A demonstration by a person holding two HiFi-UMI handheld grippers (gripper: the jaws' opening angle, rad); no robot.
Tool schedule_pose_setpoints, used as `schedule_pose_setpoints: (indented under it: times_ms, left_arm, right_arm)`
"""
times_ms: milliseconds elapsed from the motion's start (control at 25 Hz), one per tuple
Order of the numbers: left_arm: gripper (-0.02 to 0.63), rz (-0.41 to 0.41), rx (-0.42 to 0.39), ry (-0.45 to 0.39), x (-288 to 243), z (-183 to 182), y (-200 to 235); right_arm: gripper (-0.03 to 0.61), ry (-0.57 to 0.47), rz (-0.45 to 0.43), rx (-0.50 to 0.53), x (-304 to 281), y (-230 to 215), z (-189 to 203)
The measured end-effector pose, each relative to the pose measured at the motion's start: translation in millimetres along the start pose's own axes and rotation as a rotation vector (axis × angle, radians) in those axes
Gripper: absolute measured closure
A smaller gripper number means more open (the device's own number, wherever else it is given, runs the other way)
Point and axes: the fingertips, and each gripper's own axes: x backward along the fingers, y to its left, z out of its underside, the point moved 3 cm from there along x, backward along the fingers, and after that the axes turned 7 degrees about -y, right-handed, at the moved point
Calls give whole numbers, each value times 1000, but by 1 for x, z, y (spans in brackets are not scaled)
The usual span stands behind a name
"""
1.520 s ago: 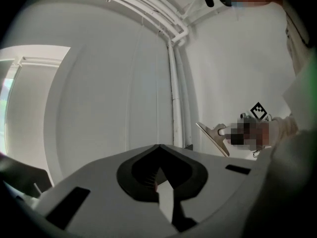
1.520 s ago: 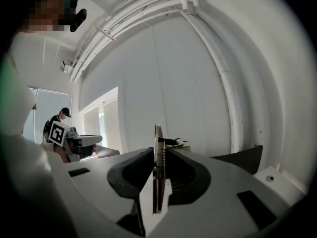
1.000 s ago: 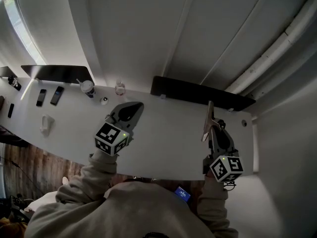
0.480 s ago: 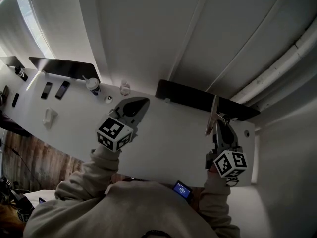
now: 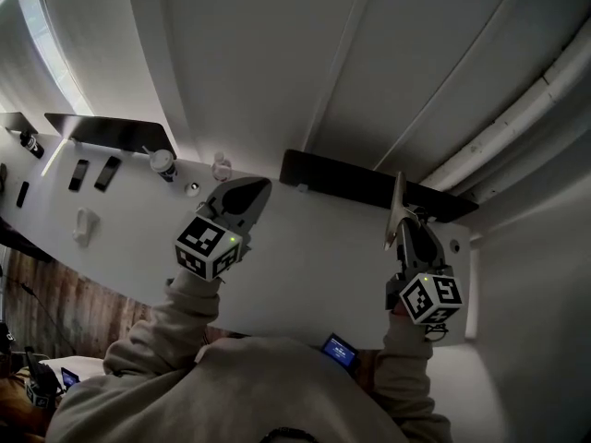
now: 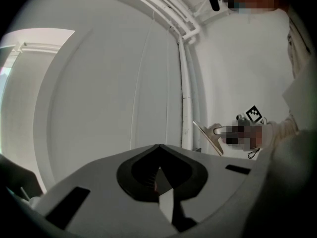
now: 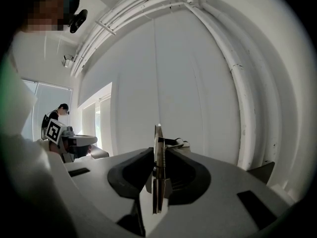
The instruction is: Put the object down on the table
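1. The right gripper [image 5: 406, 236] clamps its fingers narrowly on the thin sprung object [image 5: 396, 207] — upright above the surface [image 5: 314, 247] near its far right corner, seemingly ready for lowering.
2. The left gripper [image 5: 247, 192] hangs closed and empty — apparently idle.

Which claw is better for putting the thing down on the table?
Right. The right claw grips the thin piece above the table. The left claw is shut and holds nothing.

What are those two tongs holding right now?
Left tongs: closed, nothing between them.
Right tongs: closed on a thin flat tan strip.
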Motion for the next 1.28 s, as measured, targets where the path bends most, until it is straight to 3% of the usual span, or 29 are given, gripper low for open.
schedule_pose_setpoints:
  times_ms: [1280]
  left_arm:
    - [615,42,75,124,-18,72,1]
  right_arm:
    - [483,136,-15,-66,-20,-10,74]
